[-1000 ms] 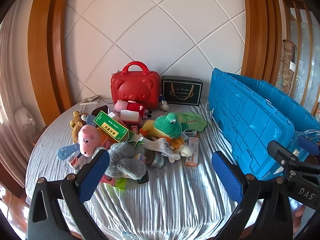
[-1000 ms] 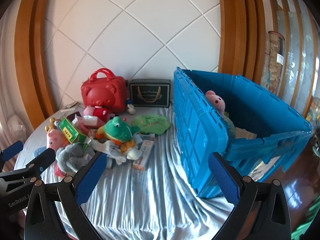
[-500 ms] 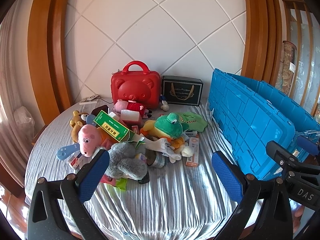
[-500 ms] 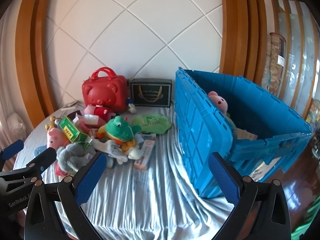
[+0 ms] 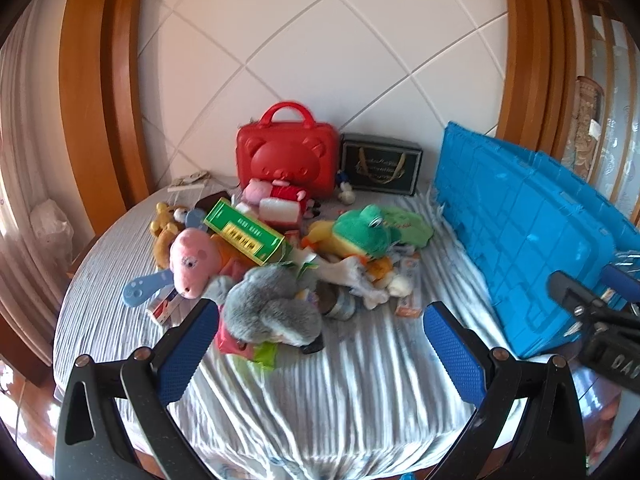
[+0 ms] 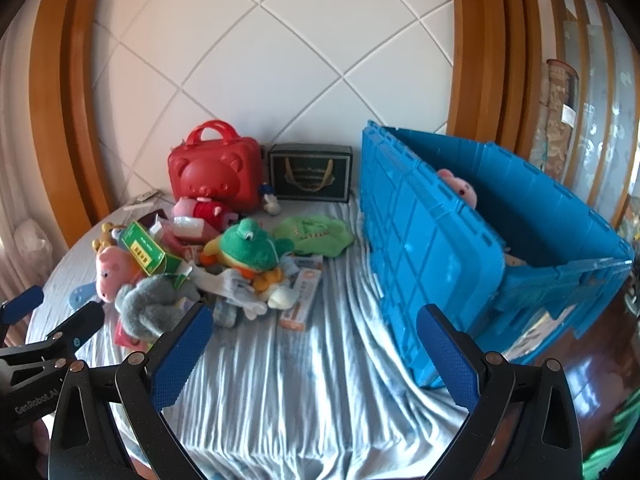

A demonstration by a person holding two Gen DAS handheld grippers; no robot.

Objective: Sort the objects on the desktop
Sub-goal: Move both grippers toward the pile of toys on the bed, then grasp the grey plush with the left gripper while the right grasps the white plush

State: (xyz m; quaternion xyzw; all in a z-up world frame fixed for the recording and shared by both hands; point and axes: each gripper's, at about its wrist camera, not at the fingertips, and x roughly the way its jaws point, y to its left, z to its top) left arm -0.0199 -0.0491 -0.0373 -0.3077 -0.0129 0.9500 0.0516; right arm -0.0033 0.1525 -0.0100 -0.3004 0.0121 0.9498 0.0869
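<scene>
Currently, near to far:

Left gripper [image 5: 320, 344]: lower centre of the left wrist view; jaws spread wide, nothing between the blue pads; count 1.

Right gripper [image 6: 312, 348]: lower centre of the right wrist view; jaws likewise released and empty; count 1.

Striped cloth [image 6: 280, 392]: covers the table, heavily wrinkled across the lower half of both views; count 1.

Risk, cloth: a low sweep could snag a fold and drag the pile with it.

Grey plush [image 5: 268, 308]: nearest item of the pile, centre of the left wrist view, lying on a red and green packet; count 1.

Risk, grey plush: soft and bulky; a shallow pinch may take only fur and drop it on the way.

Orange box [image 6: 302, 294]: flat, long, at the pile's right edge, nearest the crate; count 1.

Risk, orange box: lies flat on the cloth, so the pads may slide over it or pinch cloth instead.

Pink pig plush [image 5: 192, 262]: left of centre, partly under the green box [image 5: 248, 236]; on the table I count 1 of each.

Risk, green box: it rests tilted on other toys and may topple if a neighbour is pulled.

Frog plush [image 6: 248, 246]: middle of the pile; count 1.

Blue crate [image 6: 440, 248]: right half of the right wrist view, open; count 1; a pink plush [image 6: 458, 190] shows inside it.

Risk, crate: the near wall stands tall; a low carry could knock the item against it.

Red bear case [image 5: 286, 160]: upper centre, against the wall; count 1.

Dark gift box [image 5: 380, 164]: just right of the case; count 1.

Small items deeper in the pile: too tangled to count.
</scene>
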